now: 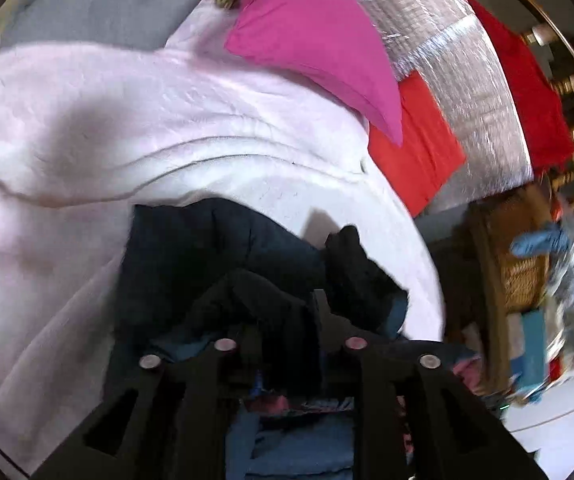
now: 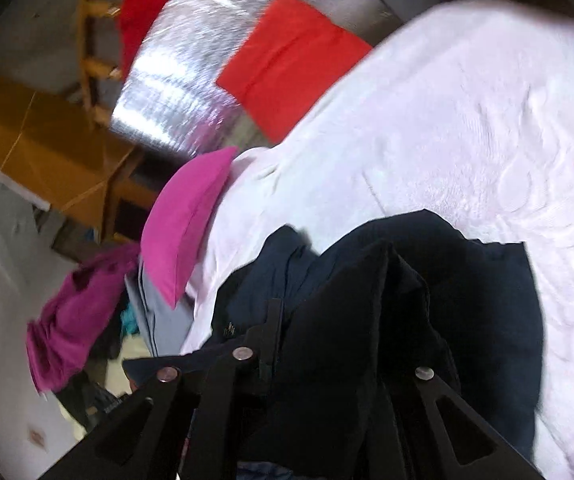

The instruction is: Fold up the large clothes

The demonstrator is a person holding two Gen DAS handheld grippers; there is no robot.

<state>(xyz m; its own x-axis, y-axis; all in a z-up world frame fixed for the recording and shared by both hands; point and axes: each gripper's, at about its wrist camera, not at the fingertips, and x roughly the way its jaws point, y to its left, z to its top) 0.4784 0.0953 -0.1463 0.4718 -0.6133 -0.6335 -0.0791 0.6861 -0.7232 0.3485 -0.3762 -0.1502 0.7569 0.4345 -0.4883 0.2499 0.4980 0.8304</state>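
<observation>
Around me I see a pale pink blanket [image 1: 135, 128] spread over the bed, filling most of both views. In the left wrist view a magenta pillow [image 1: 311, 36] lies on it at about one o'clock, its lower corner overlapping a folded orange-red cloth [image 1: 419, 148] at two o'clock. Behind those sits a silver quilted sheet [image 1: 451, 60], and a red cloth [image 1: 535, 100] hangs over a wooden rail [image 1: 567, 84] at the far right. A grey cloth [image 1: 119, 4] lies at eleven o'clock. Off the bed at three o'clock stands a wicker basket [image 1: 523, 276], blurred, with a blue item on top that I cannot identify. In the right wrist view a purple cloth [image 2: 75, 320] hangs at nine o'clock beside the bed, and a brown cardboard box [image 2: 47, 152] sits at ten o'clock.

Nothing stands between the jaws and the garment. The dark navy garment [image 1: 207, 264] lies bunched on the blanket, in the lower centre of both views. The left gripper [image 1: 283, 332] has a fold of it between its jaws; they stand slightly apart, and I cannot tell if they are pressing it. The right gripper [image 2: 327, 344] is pinching a thick bunch of the same garment, which drapes over its right-hand finger and hides it; only the left finger [image 2: 271, 332] shows.
</observation>
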